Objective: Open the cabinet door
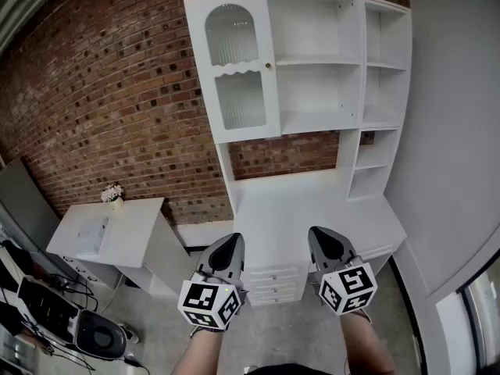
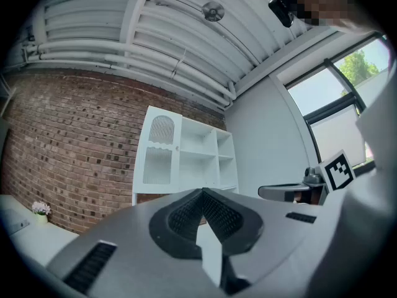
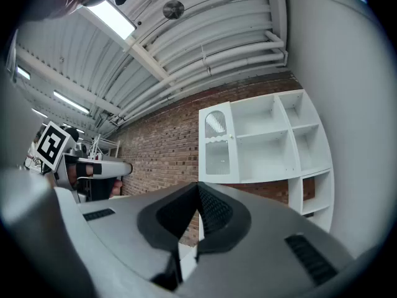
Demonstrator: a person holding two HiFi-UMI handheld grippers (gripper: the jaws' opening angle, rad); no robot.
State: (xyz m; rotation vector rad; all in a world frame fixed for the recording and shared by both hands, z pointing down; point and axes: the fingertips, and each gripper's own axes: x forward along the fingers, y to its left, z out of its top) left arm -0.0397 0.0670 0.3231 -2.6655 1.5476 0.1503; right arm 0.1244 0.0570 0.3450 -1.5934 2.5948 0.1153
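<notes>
**Q:** Head view: where is the task's thing, and where do the claws stand?

**A:** The cabinet door point(image 1: 234, 69) is closed. It fills the upper left bay of the white cabinet point(image 1: 383, 170). The left claw point(image 1: 232, 241) and right claw point(image 1: 319, 234) are both held low, well below the door and apart from it. Both are above the counter point(image 1: 312, 201) that lies under the door.

**Q:** Where should the door be gripped, and how will it handle?

**A:** Grip the small knob point(image 1: 268, 66) on the door's right edge, at mid height. The hinges are probably on the left edge, so a pull at the knob should swing the door out leftward. The panel looks light and stiff. Its two ribbed panes look fragile, so keep the claw off them. The knob is small and round and probably slippery, so it calls for a centred pinch.

**Q:** What about the containers?

**A:** The open shelves point(image 1: 316, 84) right of the door show nothing on them. What is behind the door's ribbed panes cannot be made out. The drawers point(image 1: 273, 283) below the door are closed.

**Q:** Left gripper view?

**A:** The left claw point(image 2: 201, 194) has its jaw tips together with nothing between them. The door point(image 2: 158, 151) stands far ahead, above the tips.

**Q:** Right gripper view?

**A:** The right claw point(image 3: 197, 188) is the same, with its tips meeting and nothing held. The door point(image 3: 217, 144) is distant and untouched.
</notes>
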